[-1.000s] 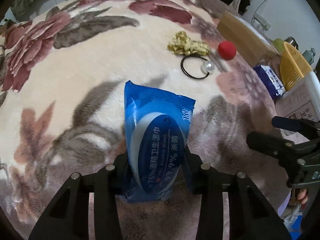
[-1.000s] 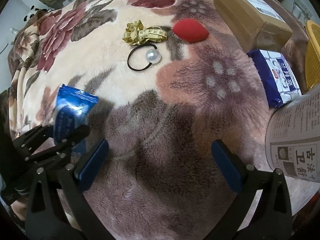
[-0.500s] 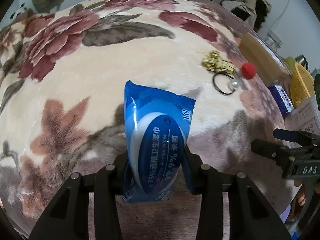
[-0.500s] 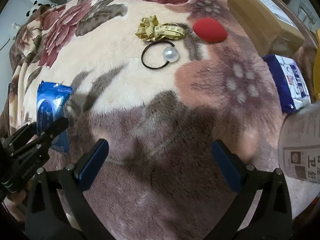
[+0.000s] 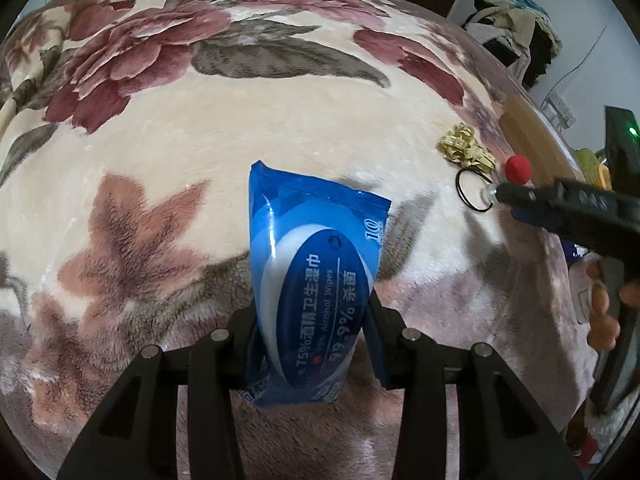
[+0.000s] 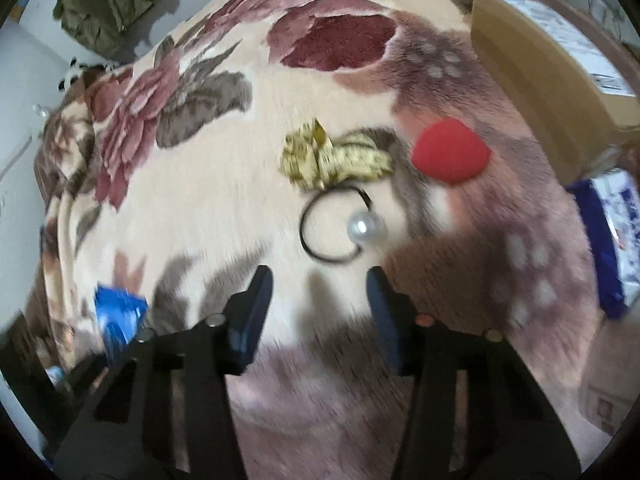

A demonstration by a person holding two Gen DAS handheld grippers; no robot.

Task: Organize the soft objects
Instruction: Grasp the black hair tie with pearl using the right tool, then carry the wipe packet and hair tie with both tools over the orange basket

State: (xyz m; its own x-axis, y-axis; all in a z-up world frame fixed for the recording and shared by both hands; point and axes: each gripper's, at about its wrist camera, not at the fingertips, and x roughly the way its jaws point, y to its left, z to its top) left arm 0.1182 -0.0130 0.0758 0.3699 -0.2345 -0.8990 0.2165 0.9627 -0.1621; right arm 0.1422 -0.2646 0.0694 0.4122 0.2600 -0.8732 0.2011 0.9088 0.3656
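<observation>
A blue pack of alcohol wipes (image 5: 316,264) stands upright off the blanket, my left gripper (image 5: 312,320) shut on its lower half. My right gripper (image 6: 318,280) is closing with nothing between its blue pads; it hovers just short of a black hair tie (image 6: 316,236) with a pearl (image 6: 365,226). Beyond the tie lie a crumpled yellow measuring tape (image 6: 332,156) and a red sponge (image 6: 450,156). In the left wrist view the right gripper (image 5: 560,208) reaches in from the right, near the hair tie (image 5: 472,192), tape (image 5: 466,148) and sponge (image 5: 517,168).
Everything rests on a plush floral blanket (image 5: 200,140). A cardboard box (image 6: 552,60) lies along the far right edge, with a dark blue packet (image 6: 612,232) below it. A person's hand (image 5: 604,312) grips the right tool. Clothes are piled beyond the bed.
My right gripper has moved forward to the hair tie and its jaws have narrowed from wide open. My left gripper has swung left with the wipes pack still in it.
</observation>
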